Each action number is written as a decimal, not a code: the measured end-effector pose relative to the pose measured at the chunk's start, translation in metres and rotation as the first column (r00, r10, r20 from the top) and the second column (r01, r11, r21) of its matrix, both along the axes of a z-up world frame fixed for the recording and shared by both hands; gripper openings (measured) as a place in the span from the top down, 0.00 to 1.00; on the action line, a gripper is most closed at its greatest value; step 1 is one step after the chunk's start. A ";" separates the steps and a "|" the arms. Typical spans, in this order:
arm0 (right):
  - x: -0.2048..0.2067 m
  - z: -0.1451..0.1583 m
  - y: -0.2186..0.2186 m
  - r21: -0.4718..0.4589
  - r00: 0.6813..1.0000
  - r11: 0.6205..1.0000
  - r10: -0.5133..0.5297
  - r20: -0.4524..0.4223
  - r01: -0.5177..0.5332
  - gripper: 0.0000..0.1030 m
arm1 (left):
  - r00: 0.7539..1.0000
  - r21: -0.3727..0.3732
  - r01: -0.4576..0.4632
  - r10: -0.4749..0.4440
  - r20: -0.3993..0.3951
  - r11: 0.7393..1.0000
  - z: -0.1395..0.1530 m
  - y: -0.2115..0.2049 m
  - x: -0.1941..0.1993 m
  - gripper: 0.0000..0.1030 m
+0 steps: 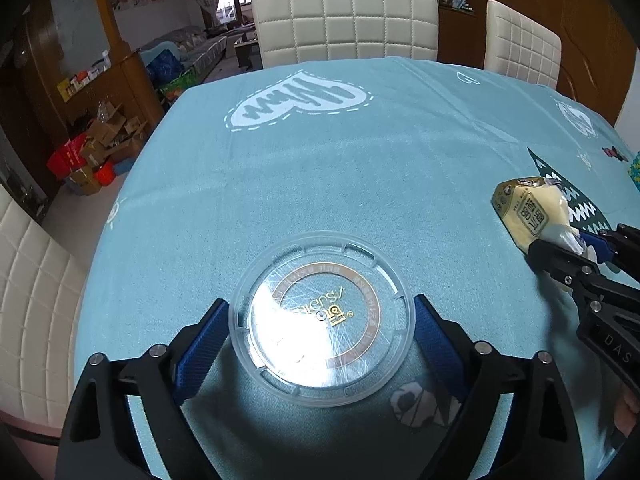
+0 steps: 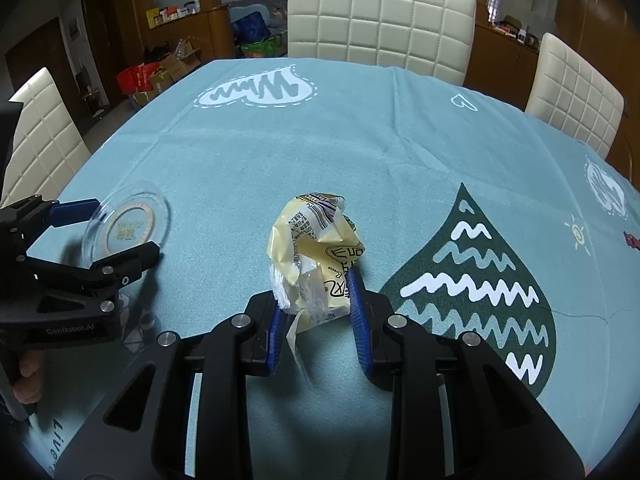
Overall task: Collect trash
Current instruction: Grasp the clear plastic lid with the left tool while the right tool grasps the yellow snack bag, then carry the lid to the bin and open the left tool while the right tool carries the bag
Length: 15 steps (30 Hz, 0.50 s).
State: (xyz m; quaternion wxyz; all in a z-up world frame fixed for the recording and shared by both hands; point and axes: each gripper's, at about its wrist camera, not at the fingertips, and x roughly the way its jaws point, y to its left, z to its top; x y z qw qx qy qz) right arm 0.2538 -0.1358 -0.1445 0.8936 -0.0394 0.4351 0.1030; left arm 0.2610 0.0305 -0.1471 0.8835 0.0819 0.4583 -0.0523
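1. While the left gripper (image 1: 320, 320) hangs low over the bench (image 1: 360, 168), its blue fingers (image 1: 202, 344) stand wide apart with the clear round plastic lid (image 1: 322, 316) lying flat between them.
2. Each finger sits just beside the lid's rim, one on either side; whether the pads touch the rim cannot be told, and the lid rests on the cloth.
3. On the right gripper (image 2: 318, 300), the fingers (image 2: 356, 304) are drawn in narrow and press on the lower end of the crumpled yellow wrapper (image 2: 316, 248).
4. Most of the wrapper stands up ahead of those fingertips, and a torn strip trails back between the fingers.
5. From the right wrist view, the lid (image 2: 128, 228) lies well off to the left of the wrapper, framed by the left gripper's fingers (image 2: 76, 210).
6. A hand (image 2: 26, 376) grips the left gripper's handle.
7. Cream quilted chairs (image 2: 380, 12) stand beyond the far edge of the bench.
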 end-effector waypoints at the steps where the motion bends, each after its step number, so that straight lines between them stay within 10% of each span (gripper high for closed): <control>1: -0.001 0.001 0.001 -0.001 1.000 1.000 0.002 0.002 -0.002 0.71 | 1.000 0.007 -0.001 0.001 0.007 1.000 0.001 0.000 -0.001 0.16; 15: -0.035 0.037 0.033 -0.027 0.994 0.997 0.079 0.071 -0.077 0.71 | 0.993 0.042 -0.005 0.000 0.121 0.999 0.044 0.011 -0.043 0.16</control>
